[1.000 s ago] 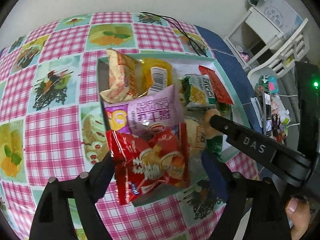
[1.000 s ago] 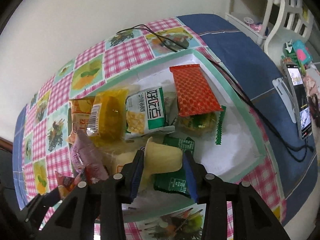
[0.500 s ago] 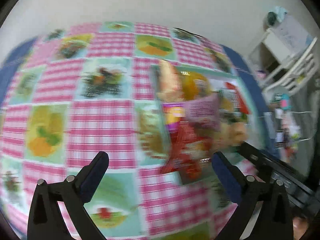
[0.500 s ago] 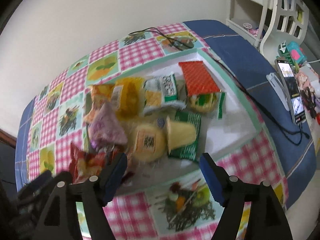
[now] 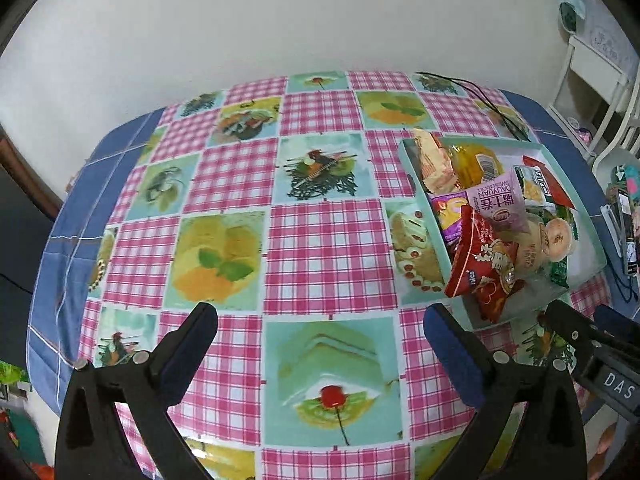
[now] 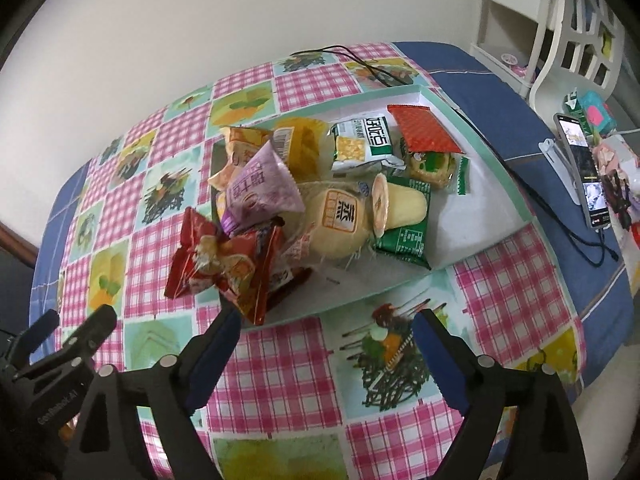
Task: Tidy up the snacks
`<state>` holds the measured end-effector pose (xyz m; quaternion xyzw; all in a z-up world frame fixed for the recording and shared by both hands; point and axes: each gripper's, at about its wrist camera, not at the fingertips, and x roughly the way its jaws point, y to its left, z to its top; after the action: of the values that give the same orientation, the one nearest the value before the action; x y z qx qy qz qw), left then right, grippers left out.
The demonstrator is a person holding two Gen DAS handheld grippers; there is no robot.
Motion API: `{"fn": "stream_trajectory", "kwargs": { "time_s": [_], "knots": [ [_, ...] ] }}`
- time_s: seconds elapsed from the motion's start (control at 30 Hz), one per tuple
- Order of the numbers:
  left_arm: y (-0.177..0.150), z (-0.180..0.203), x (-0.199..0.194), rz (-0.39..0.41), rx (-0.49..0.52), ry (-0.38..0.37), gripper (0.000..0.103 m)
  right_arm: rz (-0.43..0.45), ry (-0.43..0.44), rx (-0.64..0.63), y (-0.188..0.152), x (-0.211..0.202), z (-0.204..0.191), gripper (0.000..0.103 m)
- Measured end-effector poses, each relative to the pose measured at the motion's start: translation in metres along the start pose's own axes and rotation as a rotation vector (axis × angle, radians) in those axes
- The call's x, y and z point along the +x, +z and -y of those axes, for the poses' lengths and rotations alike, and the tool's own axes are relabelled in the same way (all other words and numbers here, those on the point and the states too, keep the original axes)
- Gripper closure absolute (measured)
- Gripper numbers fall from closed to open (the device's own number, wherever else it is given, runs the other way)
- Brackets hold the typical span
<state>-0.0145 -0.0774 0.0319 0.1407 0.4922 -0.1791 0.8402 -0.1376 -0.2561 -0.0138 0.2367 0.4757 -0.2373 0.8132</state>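
— Checked cloth [image 5: 324,248] in pink and green covers the table under both my tools. What is different now from a second ago?

— Both are pulled back from the tray [image 6: 516,184]. A second ago my right gripper [image 6: 326,334] was clenched on the yellow pudding cup [image 6: 400,206]; now its jaws are opening and nothing is between them. The cup lies on its side in the tray, ahead of this tool, on a green packet [image 6: 404,240].

— And the left one?

— My left gripper [image 5: 320,330] is spread wide and empty. A second ago the red snack bag [image 5: 480,268] was between its fingers; now this bag is ahead and to the right, at the near corner of the tray, hanging a little over the rim. Only bare cloth is between the fingers.

— So what does it mean for the task?

— I think both snacks are delivered. All packets I see are inside the tray, so the collecting looks nearly done, though they are heaped and not tidy.
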Motion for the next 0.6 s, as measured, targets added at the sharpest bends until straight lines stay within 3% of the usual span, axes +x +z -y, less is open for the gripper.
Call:
{"fn": "stream_trajectory", "kwargs": {
  "time_s": [0.6],
  "knots": [
    [-0.012, -0.014, -0.006, -0.024, -0.028, 0.038, 0.001, 0.030, -0.036, -0.069, -0.005, -0.006, -0.016, 0.011]
  ]
}}
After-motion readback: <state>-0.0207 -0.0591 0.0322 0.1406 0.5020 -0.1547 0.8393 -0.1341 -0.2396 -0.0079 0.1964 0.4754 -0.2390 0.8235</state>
